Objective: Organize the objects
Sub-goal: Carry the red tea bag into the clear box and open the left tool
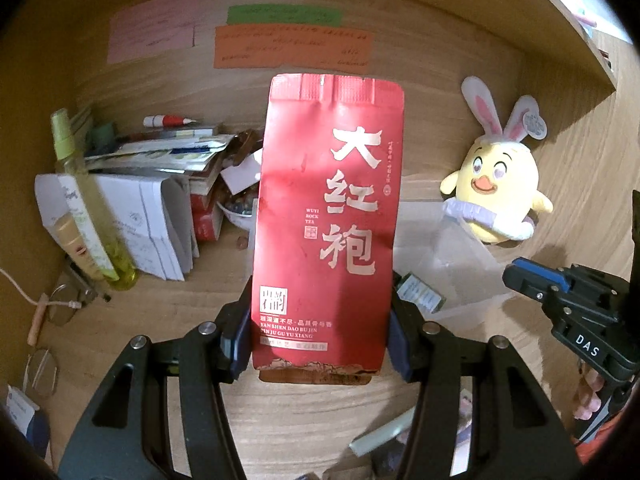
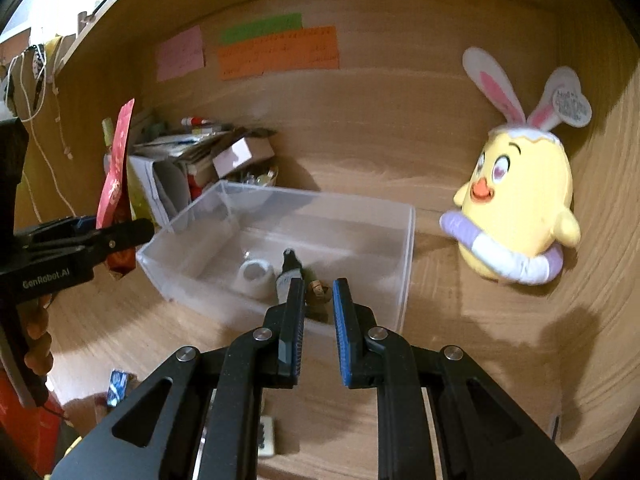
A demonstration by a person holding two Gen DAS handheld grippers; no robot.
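My left gripper (image 1: 320, 344) is shut on a red tea packet (image 1: 324, 224) with white Chinese characters and holds it upright above the desk. In the right wrist view the packet (image 2: 117, 168) shows edge-on at the left, left of a clear plastic bin (image 2: 402, 264). The bin holds a white roll (image 2: 256, 276), a small dark bottle (image 2: 289, 270) and a small brown item (image 2: 318, 290). My right gripper (image 2: 318, 316) is open and empty, just in front of the bin's near wall. It shows in the left wrist view (image 1: 532, 284) at the right.
A yellow chick plush with rabbit ears (image 2: 520, 208) leans on the back wall at the right. A pile of papers, boxes and a spray bottle (image 1: 80, 200) fills the left corner. Coloured notes (image 1: 288, 46) hang on the wall. Glasses (image 1: 44, 368) lie at the near left.
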